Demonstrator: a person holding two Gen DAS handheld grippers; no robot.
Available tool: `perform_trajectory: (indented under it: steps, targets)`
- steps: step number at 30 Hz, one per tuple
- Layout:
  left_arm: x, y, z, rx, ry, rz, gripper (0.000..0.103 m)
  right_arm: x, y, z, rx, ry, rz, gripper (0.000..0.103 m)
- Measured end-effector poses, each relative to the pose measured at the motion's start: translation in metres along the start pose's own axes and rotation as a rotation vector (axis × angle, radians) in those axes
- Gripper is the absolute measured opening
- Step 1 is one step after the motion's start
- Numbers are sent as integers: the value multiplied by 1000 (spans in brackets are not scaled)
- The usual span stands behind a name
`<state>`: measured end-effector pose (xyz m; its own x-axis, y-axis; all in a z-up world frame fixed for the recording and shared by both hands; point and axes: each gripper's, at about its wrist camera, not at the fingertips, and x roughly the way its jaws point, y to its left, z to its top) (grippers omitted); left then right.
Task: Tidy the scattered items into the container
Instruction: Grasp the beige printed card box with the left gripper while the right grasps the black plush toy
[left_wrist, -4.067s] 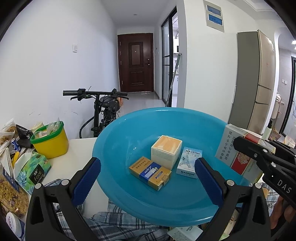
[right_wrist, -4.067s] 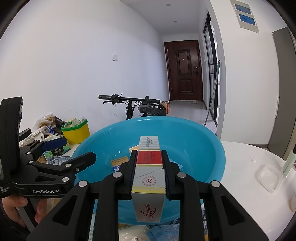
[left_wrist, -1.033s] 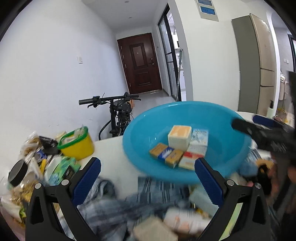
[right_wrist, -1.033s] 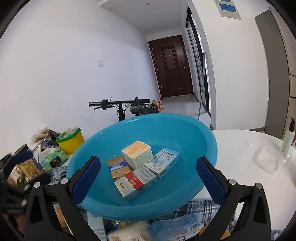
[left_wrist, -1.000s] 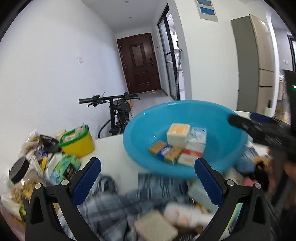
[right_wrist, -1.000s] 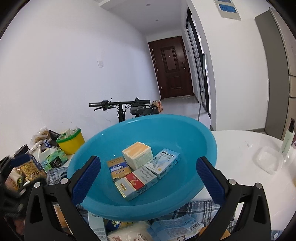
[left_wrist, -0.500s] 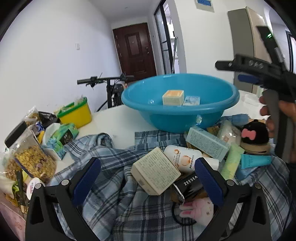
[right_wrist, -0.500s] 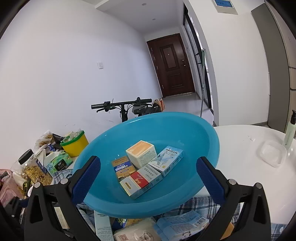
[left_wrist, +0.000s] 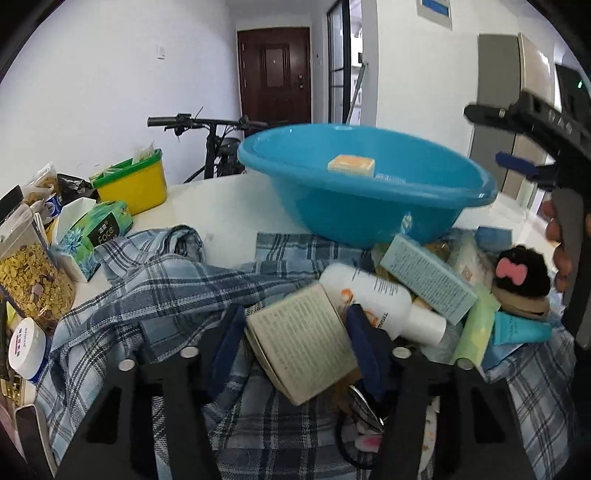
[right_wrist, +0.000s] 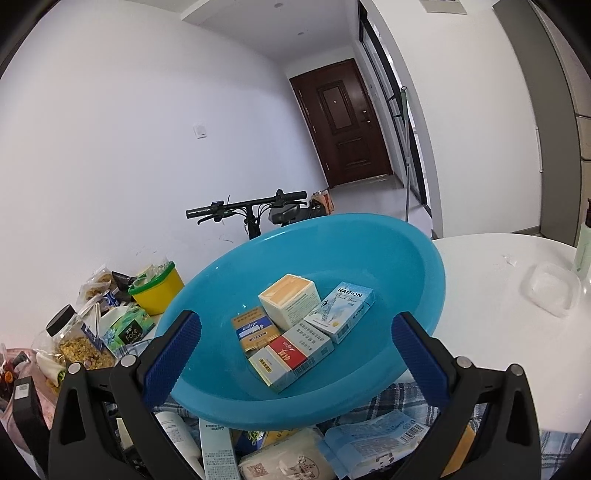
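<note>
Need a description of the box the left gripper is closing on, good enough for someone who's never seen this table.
Start at the blue basin, then come down to the pile on the plaid cloth in front of it. The beige box sits tilted between the left gripper's blue pads, its face covered in fine print. The white bottle beside it is round; the pale-blue carton is long and slim.

A black bicycle (left_wrist: 218, 147) leans against the white wall, a dark brown wooden door (right_wrist: 343, 125) down the hallway behind it
</note>
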<state>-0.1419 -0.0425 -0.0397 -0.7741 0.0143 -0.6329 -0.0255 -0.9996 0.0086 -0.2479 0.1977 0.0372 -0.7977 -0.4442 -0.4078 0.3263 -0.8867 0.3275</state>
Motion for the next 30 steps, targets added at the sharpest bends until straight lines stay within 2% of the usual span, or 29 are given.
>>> perform_trajectory:
  steps: [6, 15, 19, 20, 23, 25, 30]
  targets:
    - [-8, 1, 0, -1, -30, -15, 50, 1, -1, -1, -4, 1, -9, 103]
    - [-13, 1, -2, 3, -1, 15, 51, 5, 0, -3, -13, 11, -16, 103]
    - [-8, 2, -10, -36, 51, 8, 54, 5, -1, -3, -7, 15, -13, 103]
    - [-9, 5, -12, -60, 42, -16, 54, 5, -1, -3, -8, 13, -14, 103]
    - [-7, 11, -12, -85, 45, -19, 54, 6, -1, -4, -5, 21, -14, 103]
    - [-7, 14, -13, -106, 42, -39, 44, 7, -1, -4, -5, 23, -14, 103]
    - [-15, 13, -14, -104, -4, -49, 43, 7, 1, -5, -16, 19, -12, 103]
